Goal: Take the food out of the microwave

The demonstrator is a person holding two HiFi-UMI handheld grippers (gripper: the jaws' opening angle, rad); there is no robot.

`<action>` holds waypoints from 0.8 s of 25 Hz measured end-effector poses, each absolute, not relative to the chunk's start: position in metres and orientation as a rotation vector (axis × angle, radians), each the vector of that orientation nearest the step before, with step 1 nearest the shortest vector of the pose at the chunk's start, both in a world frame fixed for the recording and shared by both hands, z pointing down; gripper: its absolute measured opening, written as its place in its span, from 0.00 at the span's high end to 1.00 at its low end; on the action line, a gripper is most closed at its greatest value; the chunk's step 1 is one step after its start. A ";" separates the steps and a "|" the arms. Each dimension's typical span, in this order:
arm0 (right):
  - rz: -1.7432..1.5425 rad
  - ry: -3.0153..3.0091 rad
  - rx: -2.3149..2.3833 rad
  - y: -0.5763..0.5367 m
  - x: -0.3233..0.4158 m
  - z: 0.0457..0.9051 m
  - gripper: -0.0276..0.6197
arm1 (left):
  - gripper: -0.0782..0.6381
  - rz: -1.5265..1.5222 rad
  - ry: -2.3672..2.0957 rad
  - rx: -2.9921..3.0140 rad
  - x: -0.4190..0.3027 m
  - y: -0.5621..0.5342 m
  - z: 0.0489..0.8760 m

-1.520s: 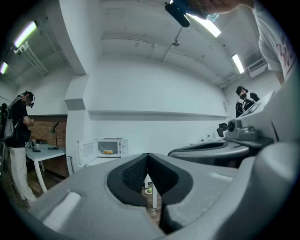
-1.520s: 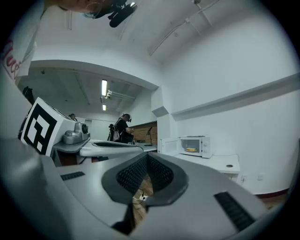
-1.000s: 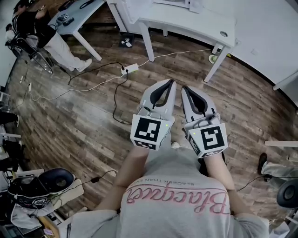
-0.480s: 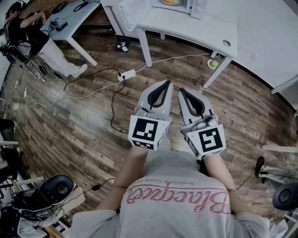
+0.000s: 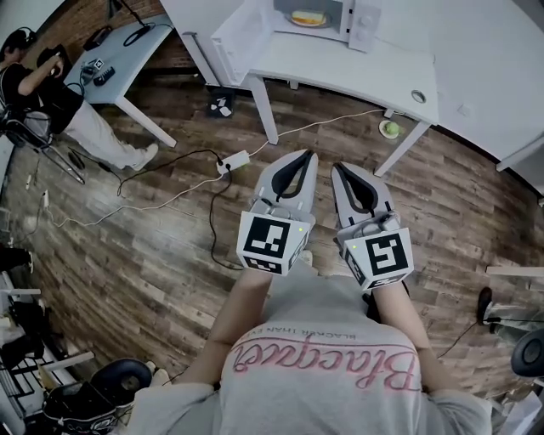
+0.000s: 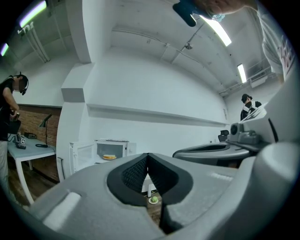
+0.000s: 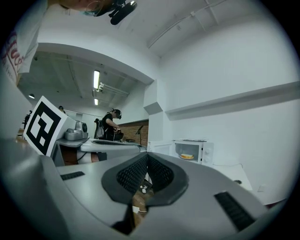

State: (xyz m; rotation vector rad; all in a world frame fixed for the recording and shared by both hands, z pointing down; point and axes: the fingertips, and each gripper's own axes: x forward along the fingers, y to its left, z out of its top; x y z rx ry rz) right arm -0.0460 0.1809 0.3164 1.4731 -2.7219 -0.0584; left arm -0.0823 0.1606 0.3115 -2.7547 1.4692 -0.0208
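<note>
Both empty, left tongs point(image 5: 311, 154) and right tongs point(image 5: 337, 167) closed, yellow food point(image 5: 308, 17) in open microwave point(image 5: 367, 19)

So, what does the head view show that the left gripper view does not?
Only the head view shows the power strip on the floor. Only the left gripper view shows the ceiling lights. Both show the open microwave with the food inside, standing on the white table.

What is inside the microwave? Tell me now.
Inside the open microwave sits a flat piece of yellow food. The cavity's rear is cut off at the picture's edge, so nothing more can be told.
</note>
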 end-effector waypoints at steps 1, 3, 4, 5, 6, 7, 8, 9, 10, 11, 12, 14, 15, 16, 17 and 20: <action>-0.053 -2.716 1.492 0.175 -0.047 0.316 0.94 | 0.88 -0.022 1.456 -2.760 -0.083 0.155 0.311; -0.046 -2.703 1.524 0.164 -0.047 0.317 0.94 | 0.88 -0.025 1.433 -2.772 -0.084 0.146 0.313; -0.043 -2.690 1.540 0.158 -0.047 0.318 0.94 | 0.88 -0.025 1.425 -2.778 -0.085 0.141 0.314; -0.041 -2.671 1.559 0.153 -0.046 0.320 0.94 | 0.88 -0.026 1.419 -2.784 -0.086 0.137 0.315; -0.039 -2.650 1.577 0.148 -0.045 0.321 0.94 | 0.88 -0.026 1.415 -2.789 -0.086 0.133 0.316; -0.040 -2.634 1.590 0.144 -0.044 0.322 0.94 | 0.88 -0.022 1.412 -2.793 -0.087 0.128 0.317; -0.039 -2.627 1.596 0.140 -0.044 0.322 0.94 | 0.88 -0.016 1.411 -2.798 -0.088 0.124 0.317; -0.037 -2.627 1.598 0.137 -0.044 0.321 0.94 | 0.88 -0.011 1.410 -2.802 -0.089 0.120 0.317; -0.034 -2.631 1.598 0.134 -0.045 0.321 0.94 | 0.88 -0.006 1.410 -2.805 -0.090 0.117 0.317; -0.033 -2.635 1.597 0.131 -0.045 0.321 0.94 | 0.88 -0.002 1.411 -2.808 -0.091 0.113 0.317; -0.032 -2.638 1.594 0.128 -0.046 0.322 0.94 | 0.88 0.000 1.411 -2.810 -0.091 0.109 0.318; -0.030 -2.650 1.584 0.121 -0.049 0.323 0.94 | 0.88 0.001 1.412 -2.816 -0.092 0.102 0.320; -0.026 -2.658 1.579 0.118 -0.050 0.323 0.94 | 0.88 0.001 1.414 -2.819 -0.092 0.098 0.321; -0.022 -2.662 1.576 0.114 -0.051 0.324 0.94 | 0.88 0.002 1.417 -2.820 -0.093 0.093 0.321; -0.018 -2.661 1.578 0.109 -0.050 0.324 0.94 | 0.88 0.003 1.423 -2.820 -0.093 0.088 0.322; -0.005 -2.658 1.592 0.094 -0.047 0.326 0.94 | 0.88 0.006 1.443 -2.818 -0.093 0.071 0.323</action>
